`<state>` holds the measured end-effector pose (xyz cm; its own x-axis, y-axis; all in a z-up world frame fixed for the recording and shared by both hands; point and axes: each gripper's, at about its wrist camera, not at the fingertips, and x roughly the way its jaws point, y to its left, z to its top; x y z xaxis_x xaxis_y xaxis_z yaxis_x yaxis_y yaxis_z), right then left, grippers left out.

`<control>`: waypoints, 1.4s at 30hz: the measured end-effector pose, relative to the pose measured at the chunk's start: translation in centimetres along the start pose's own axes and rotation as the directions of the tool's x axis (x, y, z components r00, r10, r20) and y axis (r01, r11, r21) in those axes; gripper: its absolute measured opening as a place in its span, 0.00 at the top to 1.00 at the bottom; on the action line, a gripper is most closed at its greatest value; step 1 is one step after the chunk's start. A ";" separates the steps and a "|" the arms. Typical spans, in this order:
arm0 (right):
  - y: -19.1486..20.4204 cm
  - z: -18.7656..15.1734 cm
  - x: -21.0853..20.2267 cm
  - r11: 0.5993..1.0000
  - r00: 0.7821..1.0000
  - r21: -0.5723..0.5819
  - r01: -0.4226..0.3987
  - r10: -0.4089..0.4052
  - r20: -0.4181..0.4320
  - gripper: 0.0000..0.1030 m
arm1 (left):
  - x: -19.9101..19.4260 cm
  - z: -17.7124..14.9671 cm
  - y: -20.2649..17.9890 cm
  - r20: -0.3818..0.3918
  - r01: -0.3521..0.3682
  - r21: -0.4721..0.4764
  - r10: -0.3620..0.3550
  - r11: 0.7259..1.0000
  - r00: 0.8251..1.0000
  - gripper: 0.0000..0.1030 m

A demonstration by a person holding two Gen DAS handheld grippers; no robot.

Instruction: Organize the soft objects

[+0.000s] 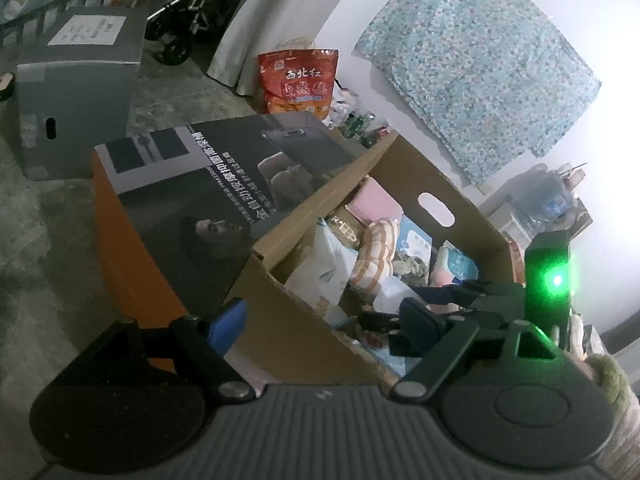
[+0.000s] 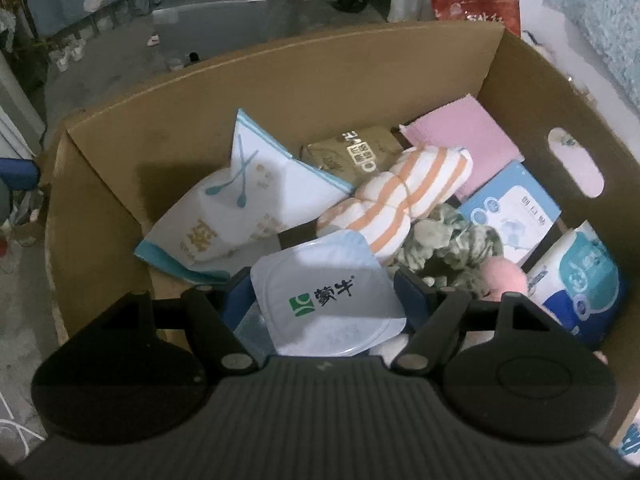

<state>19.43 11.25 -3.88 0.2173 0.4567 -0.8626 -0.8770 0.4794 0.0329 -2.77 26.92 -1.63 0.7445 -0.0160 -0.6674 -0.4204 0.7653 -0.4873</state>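
A cluttered home storage corner or garage is shown: a bare concrete floor [image 1: 48, 216] is crowded with a grey carton [image 1: 76, 92], a wheelchair [image 1: 188, 12] is parked behind it, a patterned quilt [image 1: 480, 68] is hung on the white wall, and a red shopping bag [image 1: 298, 80] and a water jug [image 1: 548, 200] are kept beside household goods

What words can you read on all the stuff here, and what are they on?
"蒙牛" with a green logo: on the yogurt cup lid in the cardboard box.
"西北红": on the red bag by the wall.
Big white Chinese line on the dark printed box: too blurred to read surely.
Print on the white pouch, brown packet and blue-white packs: too small or blurred.
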 end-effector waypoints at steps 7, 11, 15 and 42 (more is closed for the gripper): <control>-1.7 -0.5 -2.3 0.991 0.996 0.105 -0.077 0.071 0.057 0.20 | -0.4 -0.4 -0.9 0.006 -0.028 0.028 0.028 0.999 1.000 0.17; -2.6 -1.3 -5.5 0.983 0.986 0.152 -0.100 0.077 0.151 0.19 | -0.8 -0.9 -2.0 0.018 -0.057 0.077 0.056 0.995 0.998 0.15; -3.3 -3.8 -10.3 0.962 0.957 0.226 -0.153 0.087 0.278 0.17 | -1.5 -1.4 -3.4 0.045 -0.074 0.152 0.068 0.986 0.997 0.11; 3.3 -29.2 -24.9 0.714 0.690 0.628 0.308 -0.622 0.369 0.01 | -2.6 -9.2 -15.6 0.062 -0.108 0.558 0.089 0.823 0.994 0.00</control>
<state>-1.42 -20.38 3.00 0.8539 0.2931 -0.4301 -0.2898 0.9541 0.0748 -2.98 9.11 2.52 0.7349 0.0918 -0.6719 -0.1374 0.9904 -0.0149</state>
